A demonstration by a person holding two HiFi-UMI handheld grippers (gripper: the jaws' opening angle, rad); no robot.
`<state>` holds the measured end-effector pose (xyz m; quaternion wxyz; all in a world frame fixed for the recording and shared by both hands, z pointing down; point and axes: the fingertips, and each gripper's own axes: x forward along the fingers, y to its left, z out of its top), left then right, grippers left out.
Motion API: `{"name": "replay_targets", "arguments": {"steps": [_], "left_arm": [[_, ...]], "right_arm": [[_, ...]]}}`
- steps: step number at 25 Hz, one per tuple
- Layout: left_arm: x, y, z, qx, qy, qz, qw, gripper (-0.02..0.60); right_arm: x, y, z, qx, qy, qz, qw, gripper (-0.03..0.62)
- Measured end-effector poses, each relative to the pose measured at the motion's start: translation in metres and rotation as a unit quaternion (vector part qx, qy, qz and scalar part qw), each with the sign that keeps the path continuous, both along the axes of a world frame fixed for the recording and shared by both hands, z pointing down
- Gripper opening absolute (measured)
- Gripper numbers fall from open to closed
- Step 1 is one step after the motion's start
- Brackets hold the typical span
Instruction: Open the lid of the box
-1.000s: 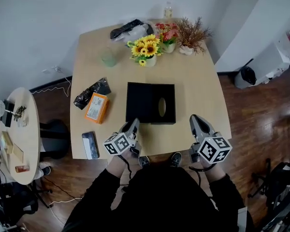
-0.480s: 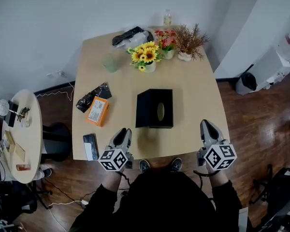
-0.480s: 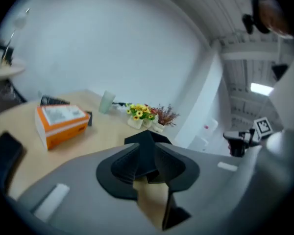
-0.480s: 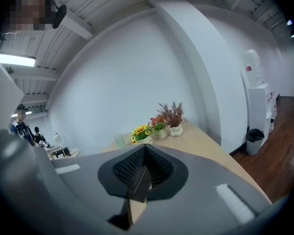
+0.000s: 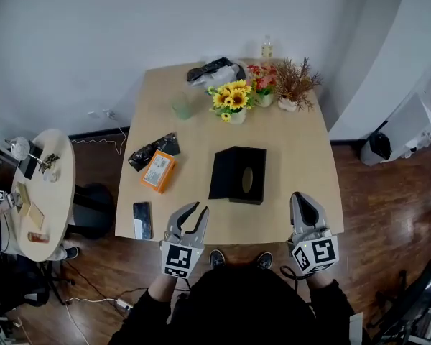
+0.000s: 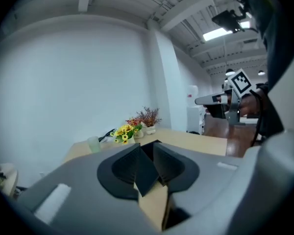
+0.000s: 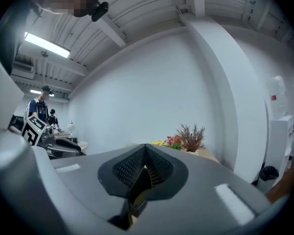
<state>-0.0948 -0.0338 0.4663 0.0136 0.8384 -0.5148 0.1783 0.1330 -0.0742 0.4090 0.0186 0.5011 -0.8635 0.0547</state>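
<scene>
Both grippers [image 5: 195, 209] [image 5: 300, 197]: jaws together, empty.

Black squarish box [image 5: 233, 172], lying flat on the pale wooden table [image 5: 302, 157], a little right of centre and nearer the front edge than the back. Turned slightly askew to the table's edges. Lid [image 5: 253, 161] on top, seemingly down and level, with a pale oval slot [image 5: 247, 180] in it.
</scene>
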Motion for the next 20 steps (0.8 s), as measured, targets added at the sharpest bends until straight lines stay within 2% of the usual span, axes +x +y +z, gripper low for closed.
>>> {"name": "replay_targets", "arguments": {"steps": [2, 7, 15, 20], "left_arm": [[0.006, 0.007, 0.001, 0.001, -0.016, 0.013, 0.9998, 0.064], [0.015, 0.011, -0.008, -0.006, 0.034, 0.014, 0.9993, 0.064], [0.032, 0.016, -0.01, -0.002, 0.036, 0.03, 0.9989, 0.063], [0.032, 0.016, -0.008, -0.011, 0.065, 0.024, 0.9975, 0.061]], "right_arm": [[-0.006, 0.006, -0.003, 0.02, 0.021, -0.012, 0.999, 0.002], [-0.011, 0.013, -0.003, 0.028, 0.043, -0.025, 0.998, 0.002], [-0.002, 0.022, -0.008, 0.04, 0.044, -0.018, 0.998, 0.0], [-0.004, 0.025, -0.009, 0.041, 0.044, -0.019, 0.998, 0.0]]}}
